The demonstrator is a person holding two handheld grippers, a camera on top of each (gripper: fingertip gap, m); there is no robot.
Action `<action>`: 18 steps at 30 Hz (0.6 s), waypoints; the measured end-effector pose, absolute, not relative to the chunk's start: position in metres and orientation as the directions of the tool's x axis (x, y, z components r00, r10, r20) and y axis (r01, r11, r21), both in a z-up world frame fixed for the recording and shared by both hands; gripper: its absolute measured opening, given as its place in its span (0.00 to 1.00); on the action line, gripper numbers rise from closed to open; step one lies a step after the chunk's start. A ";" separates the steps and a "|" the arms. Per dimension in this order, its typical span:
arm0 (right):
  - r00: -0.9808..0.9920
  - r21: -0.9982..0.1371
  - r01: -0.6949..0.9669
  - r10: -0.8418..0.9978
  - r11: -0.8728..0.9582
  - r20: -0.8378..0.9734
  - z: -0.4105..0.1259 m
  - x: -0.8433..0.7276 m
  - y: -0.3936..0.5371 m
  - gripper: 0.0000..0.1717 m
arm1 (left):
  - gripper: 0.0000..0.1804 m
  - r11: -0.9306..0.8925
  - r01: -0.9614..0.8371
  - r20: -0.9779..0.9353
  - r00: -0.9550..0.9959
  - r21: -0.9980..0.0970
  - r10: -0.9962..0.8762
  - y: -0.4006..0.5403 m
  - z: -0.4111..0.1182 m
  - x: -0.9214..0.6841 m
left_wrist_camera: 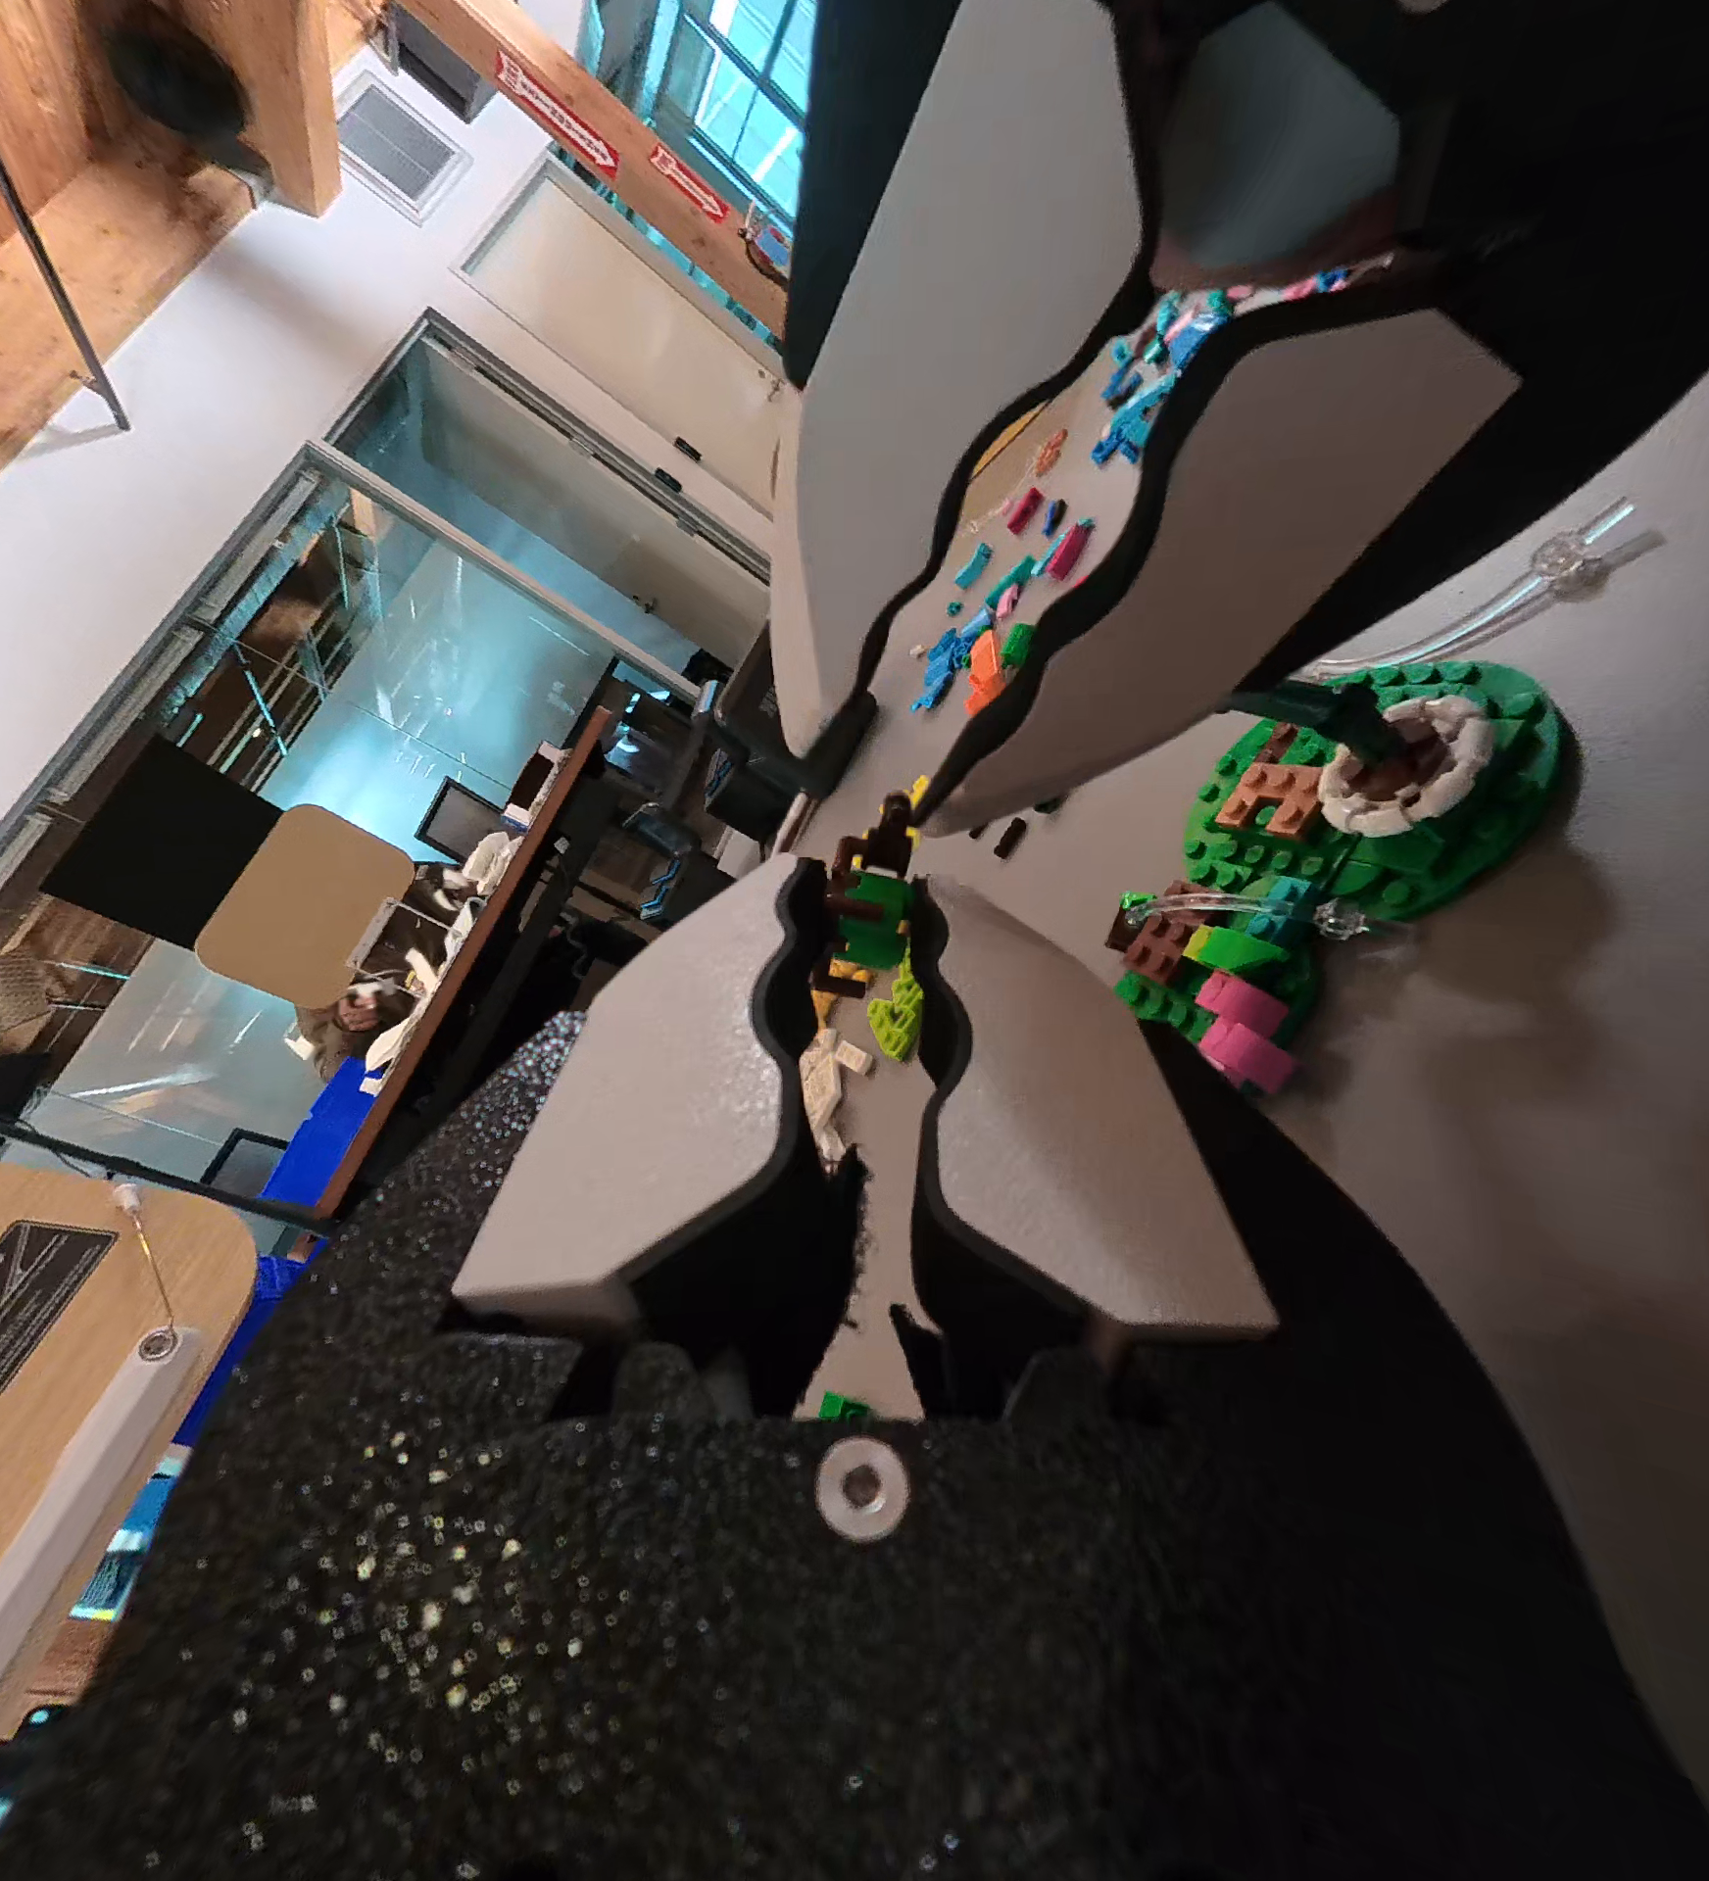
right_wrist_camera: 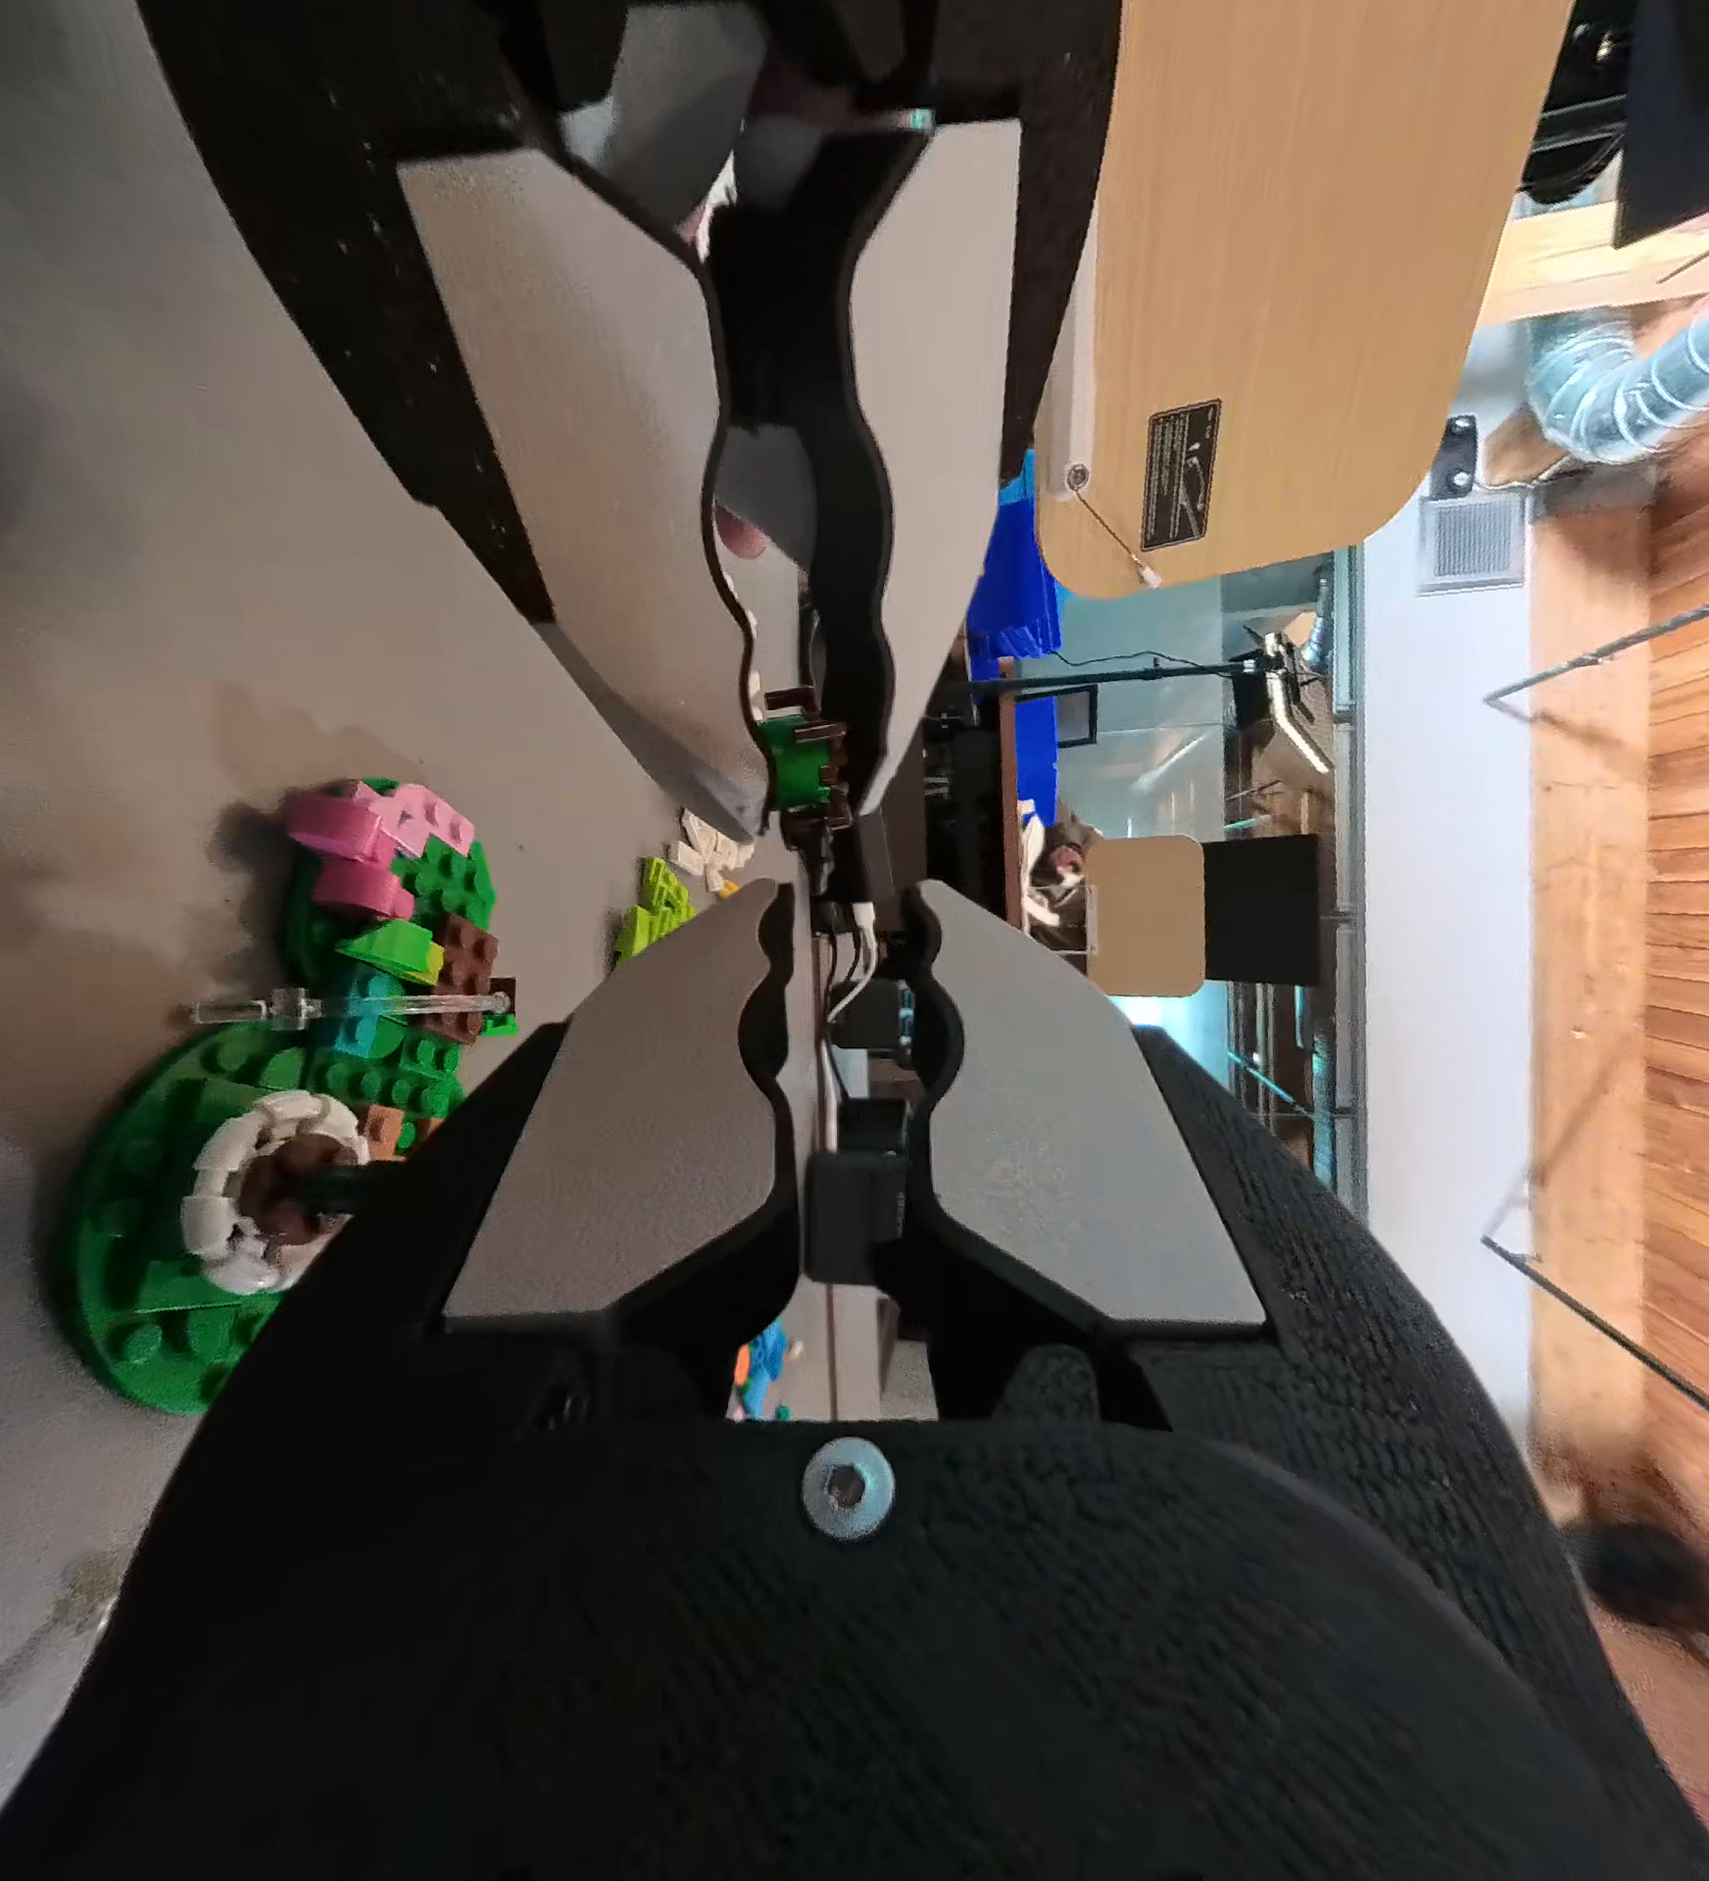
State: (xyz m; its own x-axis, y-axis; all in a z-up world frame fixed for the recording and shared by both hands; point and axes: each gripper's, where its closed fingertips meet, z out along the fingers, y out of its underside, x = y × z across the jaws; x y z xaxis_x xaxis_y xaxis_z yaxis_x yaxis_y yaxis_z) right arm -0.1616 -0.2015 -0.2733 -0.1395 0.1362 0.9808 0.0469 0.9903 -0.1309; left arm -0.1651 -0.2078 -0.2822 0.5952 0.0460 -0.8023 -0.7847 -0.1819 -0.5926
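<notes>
My left gripper (left_wrist_camera: 861,880) is shut on a small green and brown brick assembly (left_wrist_camera: 871,906), held above the grey table (left_wrist_camera: 1543,1171). The right wrist view shows the same assembly (right_wrist_camera: 791,763) pinched between the left gripper's fingertips (right_wrist_camera: 815,804), with a thin brown stem sticking out toward my right gripper (right_wrist_camera: 848,901). My right gripper is open with nothing between its pads; the stem ends just ahead of its tips. In the left wrist view the right gripper (left_wrist_camera: 881,768) comes in from above, one fingertip beside the stem's end.
A round green baseplate build with a white ring (left_wrist_camera: 1502,814) (right_wrist_camera: 138,1272) and a smaller build with pink bricks (left_wrist_camera: 1237,1008) (right_wrist_camera: 382,865) stand on the table. Lime bricks (left_wrist_camera: 896,1008), white pieces (left_wrist_camera: 830,1079) and several loose coloured bricks (left_wrist_camera: 993,651) lie nearby. A wooden board (right_wrist_camera: 1288,254) stands beyond.
</notes>
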 end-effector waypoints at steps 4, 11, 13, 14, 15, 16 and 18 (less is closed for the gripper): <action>-0.166 -0.126 0.025 0.128 0.992 0.978 -0.276 -0.160 -0.206 0.08 | 0.09 -0.177 -0.764 -0.780 0.624 -0.620 0.042 -0.206 -0.286 -0.161; -0.207 -0.145 0.005 0.143 0.989 0.968 -0.279 -0.157 -0.209 0.02 | 0.09 -0.134 -0.722 -0.730 0.682 -0.679 0.026 -0.207 -0.286 -0.158; -0.232 -0.183 0.006 0.179 0.983 0.956 -0.281 -0.157 -0.208 0.02 | 0.10 -0.141 -0.723 -0.733 0.680 -0.676 0.027 -0.205 -0.287 -0.158; -0.236 -0.186 0.007 0.182 0.983 0.954 -0.281 -0.156 -0.207 0.02 | 0.12 -0.154 -0.746 -0.758 0.652 -0.648 0.029 -0.205 -0.289 -0.158; -0.240 -0.182 0.010 0.179 0.983 0.954 -0.282 -0.156 -0.207 0.02 | 0.16 -0.177 -0.773 -0.788 0.615 -0.609 0.025 -0.204 -0.293 -0.159; -0.246 -0.180 0.012 0.177 0.984 0.953 -0.284 -0.156 -0.207 0.02 | 0.20 -0.194 -0.796 -0.813 0.582 -0.574 0.021 -0.202 -0.297 -0.158; -0.254 -0.174 0.015 0.172 0.985 0.952 -0.285 -0.156 -0.206 0.01 | 0.25 -0.222 -0.822 -0.845 0.535 -0.525 0.018 -0.201 -0.302 -0.158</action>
